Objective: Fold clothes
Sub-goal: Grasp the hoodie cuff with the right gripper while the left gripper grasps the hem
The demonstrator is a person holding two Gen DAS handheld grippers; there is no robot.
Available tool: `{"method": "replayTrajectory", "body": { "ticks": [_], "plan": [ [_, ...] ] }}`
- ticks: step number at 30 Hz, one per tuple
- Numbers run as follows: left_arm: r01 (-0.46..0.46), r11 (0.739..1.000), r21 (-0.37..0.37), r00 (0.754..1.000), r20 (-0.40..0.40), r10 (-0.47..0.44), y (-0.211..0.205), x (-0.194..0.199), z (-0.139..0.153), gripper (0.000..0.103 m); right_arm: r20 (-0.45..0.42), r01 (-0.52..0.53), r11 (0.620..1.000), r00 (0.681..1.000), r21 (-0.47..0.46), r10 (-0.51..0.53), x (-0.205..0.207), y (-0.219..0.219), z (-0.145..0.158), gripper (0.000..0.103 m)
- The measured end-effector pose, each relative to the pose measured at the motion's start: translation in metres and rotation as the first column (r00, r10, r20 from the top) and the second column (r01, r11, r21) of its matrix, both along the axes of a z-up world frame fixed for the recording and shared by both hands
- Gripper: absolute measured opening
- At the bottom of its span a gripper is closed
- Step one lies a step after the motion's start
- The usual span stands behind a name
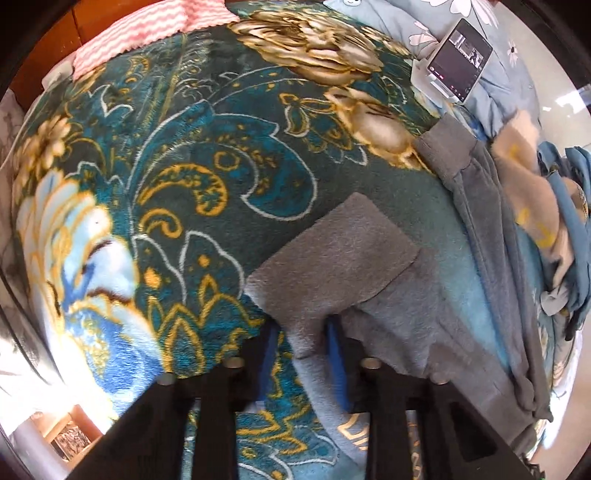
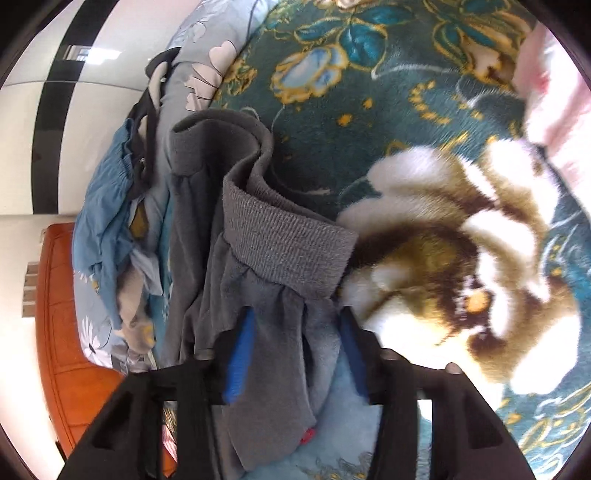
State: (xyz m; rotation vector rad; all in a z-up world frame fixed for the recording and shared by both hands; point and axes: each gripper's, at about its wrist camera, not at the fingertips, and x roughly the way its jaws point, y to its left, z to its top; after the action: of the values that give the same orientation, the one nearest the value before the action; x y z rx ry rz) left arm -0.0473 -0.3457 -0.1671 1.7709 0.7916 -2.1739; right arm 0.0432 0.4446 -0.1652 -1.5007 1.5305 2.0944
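On floral blanket (image 1: 177, 155), left claw (image 1: 301, 334) pinching grey garment (image 1: 332, 251), right claw (image 2: 297, 325) gripping its fabric near ribbed cuff (image 2: 284, 243).

Grey fleece trousers (image 1: 343, 258) with a darker grey ribbed cuff (image 2: 288, 243). Teal plush blanket (image 1: 184, 155) patterned with gold paisley, white outlines, tan and cream flowers, pale blue patches. Pink-and-white zigzag cloth (image 1: 140, 33). Pale blue quilt (image 1: 498, 88) printed with white flowers. Blue garment (image 2: 107, 206) with a mustard patch. Black tongs (image 1: 301, 343) with blue pads (image 2: 240, 362). Orange-brown wooden bedframe (image 2: 74, 332).
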Motion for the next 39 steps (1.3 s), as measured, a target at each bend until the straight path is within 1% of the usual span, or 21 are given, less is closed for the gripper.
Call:
{"method": "replayTrajectory", "body": {
  "ticks": [2,3,4,5,8,12,14,15,16,18,20,22,23,26,30,32,35,36,37,38,39],
  "plan": [
    [-0.021,1.0,0.011,1.0,-0.001,0.021,0.0,-0.002,0.002,0.013,0.009,0.0,1.0,1.0,0.005,0.0,-0.006,-0.005,-0.002,0.021],
    [-0.03,1.0,0.011,1.0,-0.003,0.03,-0.001,-0.003,0.004,0.011,0.012,-0.007,1.0,1.0,0.013,0.007,-0.009,-0.008,0.0,0.009],
    [-0.033,0.999,0.007,0.999,-0.009,0.033,0.0,-0.005,0.008,0.011,0.014,-0.027,0.999,1.0,0.034,0.027,-0.011,-0.01,0.006,0.006],
    [-0.035,0.999,0.004,0.999,-0.022,0.035,-0.001,-0.006,0.014,0.01,0.004,-0.047,0.997,0.999,0.056,0.047,-0.013,-0.01,0.015,0.005],
    [-0.019,1.0,0.012,0.993,-0.118,0.02,-0.002,-0.01,0.049,0.01,-0.078,-0.074,0.992,0.994,0.104,0.082,-0.009,-0.003,0.054,0.004],
    [0.043,0.999,0.008,0.968,-0.249,-0.04,0.002,-0.005,0.101,0.01,-0.154,-0.089,0.983,0.981,0.162,0.114,0.02,0.016,0.104,0.004],
    [0.084,0.996,-0.024,0.957,-0.275,-0.087,0.005,-0.005,0.112,0.01,-0.142,-0.105,0.976,0.981,0.189,0.133,0.037,0.02,0.11,0.004],
    [0.11,0.992,-0.062,0.955,-0.27,-0.123,0.007,-0.002,0.113,0.01,-0.126,-0.116,0.972,0.982,0.203,0.143,0.046,0.021,0.11,0.004],
    [0.127,0.988,-0.091,0.956,-0.253,-0.146,0.006,0.001,0.107,0.01,-0.097,-0.131,0.968,0.983,0.213,0.154,0.055,0.022,0.104,0.004],
    [0.15,0.982,-0.112,0.968,-0.185,-0.169,0.005,0.005,0.082,0.01,-0.011,-0.143,0.972,0.989,0.189,0.148,0.073,0.023,0.075,0.004],
    [0.133,0.986,-0.099,0.984,-0.108,-0.144,-0.003,0.014,0.055,0.01,0.061,-0.136,0.978,0.99,0.157,0.128,0.086,0.022,0.043,0.004],
    [0.103,0.992,-0.079,0.994,-0.035,-0.106,-0.013,0.022,0.028,0.01,0.11,-0.14,0.981,0.986,0.137,0.126,0.093,0.019,0.022,0.004],
    [0.096,0.992,-0.077,0.995,-0.025,-0.098,-0.015,0.025,0.022,0.01,0.126,-0.148,0.979,0.983,0.139,0.131,0.095,0.018,0.017,0.004],
    [0.102,0.991,-0.084,0.994,-0.035,-0.105,-0.018,0.029,0.019,0.011,0.144,-0.155,0.978,0.98,0.138,0.135,0.095,0.02,0.012,0.004],
    [0.132,0.985,-0.114,0.991,0.003,-0.133,-0.011,0.025,0.014,0.013,0.177,-0.189,0.969,0.971,0.16,0.16,0.089,0.018,0.01,0.004],
    [0.131,0.986,-0.105,0.991,0.003,-0.132,-0.01,0.023,0.013,0.013,0.184,-0.209,0.963,0.967,0.171,0.178,0.087,0.015,0.013,0.005],
    [0.125,0.99,-0.059,0.992,0.0,-0.125,-0.014,0.023,0.015,0.015,0.181,-0.233,0.956,0.963,0.177,0.201,0.085,0.015,0.023,0.007],
    [0.121,0.992,-0.047,0.993,0.001,-0.121,-0.016,0.024,0.016,0.021,0.179,-0.244,0.954,0.961,0.175,0.213,0.084,0.016,0.027,0.007],
    [0.117,0.993,-0.034,0.993,0.001,-0.117,-0.019,0.025,0.018,0.025,0.179,-0.258,0.95,0.958,0.178,0.226,0.083,0.016,0.032,0.011],
    [0.112,0.993,-0.024,0.994,0.002,-0.112,-0.022,0.027,0.02,0.034,0.186,-0.276,0.941,0.952,0.194,0.241,0.082,0.017,0.039,0.013],
    [0.104,0.994,-0.021,0.995,0.002,-0.104,-0.025,0.03,0.024,0.043,0.195,-0.294,0.93,0.948,0.219,0.253,0.082,0.017,0.047,0.019]
  ]
}}
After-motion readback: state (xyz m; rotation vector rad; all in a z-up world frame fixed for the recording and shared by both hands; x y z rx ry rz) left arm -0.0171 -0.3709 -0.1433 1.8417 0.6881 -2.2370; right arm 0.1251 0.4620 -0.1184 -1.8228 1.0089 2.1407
